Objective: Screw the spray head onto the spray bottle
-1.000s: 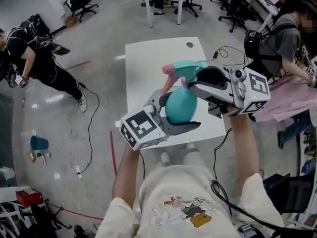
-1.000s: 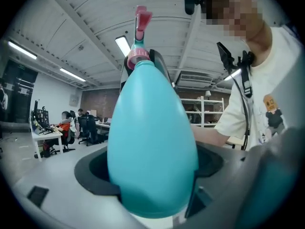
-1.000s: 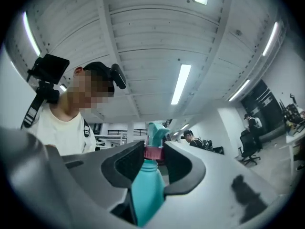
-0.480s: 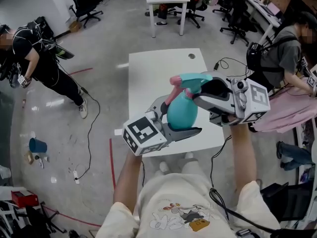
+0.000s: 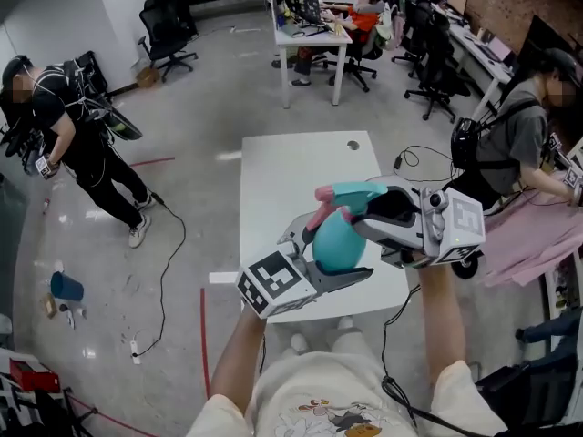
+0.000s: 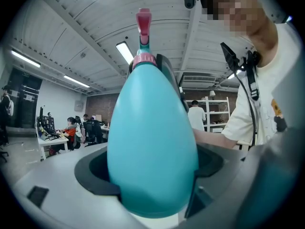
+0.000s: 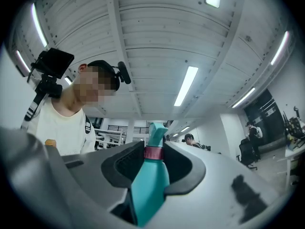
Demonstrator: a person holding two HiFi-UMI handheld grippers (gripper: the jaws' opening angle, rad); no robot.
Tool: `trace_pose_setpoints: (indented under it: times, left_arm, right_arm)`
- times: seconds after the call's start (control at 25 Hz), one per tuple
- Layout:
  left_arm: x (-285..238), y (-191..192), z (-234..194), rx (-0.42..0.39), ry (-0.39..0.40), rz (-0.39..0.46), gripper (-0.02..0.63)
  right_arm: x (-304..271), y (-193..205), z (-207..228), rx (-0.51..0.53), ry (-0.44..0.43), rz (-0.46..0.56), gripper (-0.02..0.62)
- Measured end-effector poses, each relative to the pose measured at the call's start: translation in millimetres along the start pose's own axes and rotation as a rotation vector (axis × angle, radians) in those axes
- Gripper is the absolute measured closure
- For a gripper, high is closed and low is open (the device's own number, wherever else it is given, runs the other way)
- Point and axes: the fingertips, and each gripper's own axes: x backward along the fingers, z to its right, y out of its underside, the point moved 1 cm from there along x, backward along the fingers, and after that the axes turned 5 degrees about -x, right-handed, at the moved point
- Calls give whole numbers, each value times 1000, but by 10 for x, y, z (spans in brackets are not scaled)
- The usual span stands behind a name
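The left gripper (image 5: pixel 330 251) is clamped around the belly of the teal bottle (image 6: pixel 152 147), which it holds in the air above the white table (image 5: pixel 282 176). The right gripper (image 5: pixel 363 209) is partly closed, its jaws pinching the spray head (image 7: pixel 151 173) on the bottle's neck.

One spray bottle (image 5: pixel 339 244) and one spray head (image 5: pixel 350 195). Two claws: left claw (image 5: pixel 333 255), right claw (image 5: pixel 366 208). One white worktop (image 5: pixel 291 171).
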Motion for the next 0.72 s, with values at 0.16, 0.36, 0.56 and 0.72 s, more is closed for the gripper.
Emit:
trace_pose_setpoints:
  times: [0.16, 0.36, 0.56, 0.72]
  left_arm:
    - [26, -58, -40, -23, -24, 3, 159]
    - [-17, -48, -60, -47, -113, 10, 160]
    - [14, 27, -460, -107, -475, -78, 160]
    - [-1, 182, -600, -118, -706, -125, 160]
  right_arm:
    - [-20, -44, 5, 11, 3, 8, 465]
    - [26, -30, -32, 40, 19, 16, 465]
    - [-26, -27, 160, 145, 232, -59, 465]
    - [56, 104, 241, 209, 432, -58, 465]
